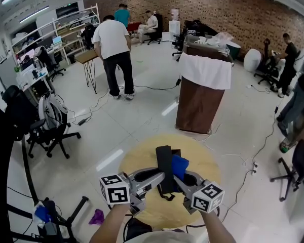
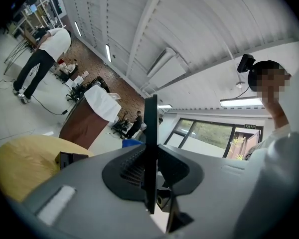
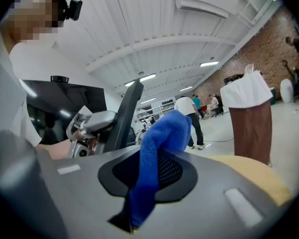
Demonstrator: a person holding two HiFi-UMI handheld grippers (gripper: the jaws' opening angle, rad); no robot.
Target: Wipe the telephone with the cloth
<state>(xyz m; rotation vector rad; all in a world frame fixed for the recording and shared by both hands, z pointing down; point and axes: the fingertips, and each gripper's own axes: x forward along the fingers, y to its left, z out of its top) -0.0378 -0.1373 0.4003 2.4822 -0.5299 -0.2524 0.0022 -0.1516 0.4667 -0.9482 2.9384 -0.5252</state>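
Note:
A flat black telephone (image 1: pixel 164 170) stands upright above the round yellow table (image 1: pixel 137 161), with my left gripper (image 1: pixel 158 180) shut on its lower part. The left gripper view shows the telephone (image 2: pixel 150 148) edge-on, clamped in the left gripper (image 2: pixel 150 176). My right gripper (image 1: pixel 181 180) is shut on a blue cloth (image 1: pixel 180 166), which lies against the telephone's right side. In the right gripper view the cloth (image 3: pixel 159 148) rises out of the right gripper (image 3: pixel 148 178), next to the telephone (image 3: pixel 128 114).
A small black box (image 2: pixel 70 159) lies on the yellow table (image 2: pixel 25 163). Beyond the table stands a brown lectern with a white cover (image 1: pixel 202 95). A person (image 1: pixel 114 54) stands further back, an office chair (image 1: pixel 46 128) at the left, cables on the floor.

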